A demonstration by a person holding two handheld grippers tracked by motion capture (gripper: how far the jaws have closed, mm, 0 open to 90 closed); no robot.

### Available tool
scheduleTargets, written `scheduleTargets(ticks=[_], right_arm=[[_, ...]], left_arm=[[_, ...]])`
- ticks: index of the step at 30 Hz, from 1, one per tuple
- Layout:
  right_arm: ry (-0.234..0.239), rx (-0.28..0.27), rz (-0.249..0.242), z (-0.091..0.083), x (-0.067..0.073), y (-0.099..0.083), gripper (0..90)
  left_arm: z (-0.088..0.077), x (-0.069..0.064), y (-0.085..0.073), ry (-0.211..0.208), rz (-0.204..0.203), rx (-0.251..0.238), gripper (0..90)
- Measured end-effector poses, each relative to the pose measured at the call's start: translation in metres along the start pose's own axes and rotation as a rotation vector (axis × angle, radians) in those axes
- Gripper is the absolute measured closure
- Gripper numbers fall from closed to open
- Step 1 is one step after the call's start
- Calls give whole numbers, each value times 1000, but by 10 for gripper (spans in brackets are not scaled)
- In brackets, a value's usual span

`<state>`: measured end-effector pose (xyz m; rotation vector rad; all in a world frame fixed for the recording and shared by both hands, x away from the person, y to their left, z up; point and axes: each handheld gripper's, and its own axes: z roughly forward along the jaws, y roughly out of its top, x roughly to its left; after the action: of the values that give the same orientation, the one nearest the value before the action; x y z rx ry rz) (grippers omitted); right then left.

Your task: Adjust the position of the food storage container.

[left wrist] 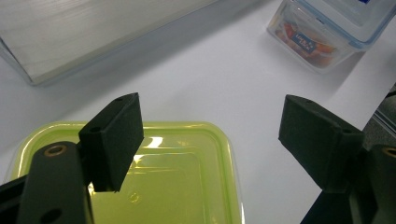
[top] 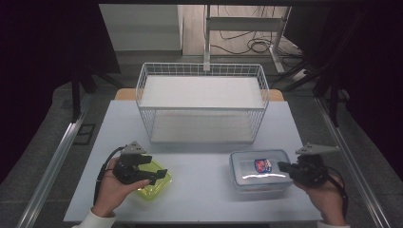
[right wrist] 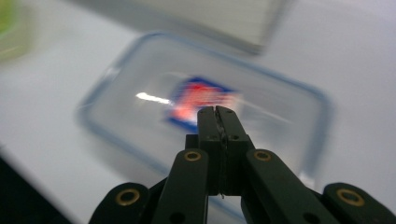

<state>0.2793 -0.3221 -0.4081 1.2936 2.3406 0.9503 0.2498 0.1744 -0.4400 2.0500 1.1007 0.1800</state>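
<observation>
A yellow-green lidded box [top: 153, 180] lies at the table's front left. My left gripper [top: 159, 168] hangs open just above it, one jaw over the lid [left wrist: 154, 182] and the other past the lid's edge over bare table. A clear box with a blue-rimmed lid and a red and blue label [top: 260, 170] sits at the front right; it also appears in the left gripper view [left wrist: 322, 32]. My right gripper [top: 281, 166] is shut with nothing in it, tips over the clear box's lid [right wrist: 205, 100] near its right edge.
A white wire basket [top: 202, 102] with two shelves stands at the back middle of the light table [top: 204, 194]. Bare table lies between the two boxes. Dark floor and metal rails flank the table.
</observation>
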Motion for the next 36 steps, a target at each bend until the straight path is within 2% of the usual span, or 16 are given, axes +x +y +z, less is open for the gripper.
scheduleTargets(ticks=[1, 2, 3, 5, 7, 11, 14, 17, 20, 24, 31, 34, 36], right_arm=[[-64, -4, 50, 4, -18, -4, 887], [-64, -4, 50, 4, -18, -4, 887], [-85, 6, 63, 5, -23, -6, 887], [-136, 24, 116, 6, -41, -18, 887], [-134, 36, 128, 8, -45, -22, 886], [-141, 96, 140, 18, -50, -35, 864], [-141, 129, 134, 25, -49, -39, 878], [-158, 141, 128, 28, -47, -40, 889], [-151, 146, 132, 28, -46, -40, 890], [-121, 145, 121, 29, -39, -40, 890], [-68, 140, 80, 38, -18, -31, 890], [-73, 153, 69, 44, -12, -31, 890], [-54, 153, 69, 47, -10, -31, 890]], left_arm=[[0, 0, 0, 0, -1, -1, 220], [0, 0, 0, 1, 0, -1, 220], [1, 0, 0, 2, -1, -1, 220], [2, 1, -1, 2, -2, 5, 220], [5, 1, -1, 4, -3, 13, 220], [9, -2, -1, -2, -6, 24, 220], [10, -6, 1, -18, -14, 20, 221], [13, -10, 2, -28, -5, 22, 220], [15, -10, 1, -29, 0, 33, 219], [16, -8, 1, -28, -7, 36, 218], [20, -9, 1, -29, 1, 46, 218], [20, -10, 0, -30, 2, 48, 218], [20, -10, 0, -32, 1, 49, 219]])
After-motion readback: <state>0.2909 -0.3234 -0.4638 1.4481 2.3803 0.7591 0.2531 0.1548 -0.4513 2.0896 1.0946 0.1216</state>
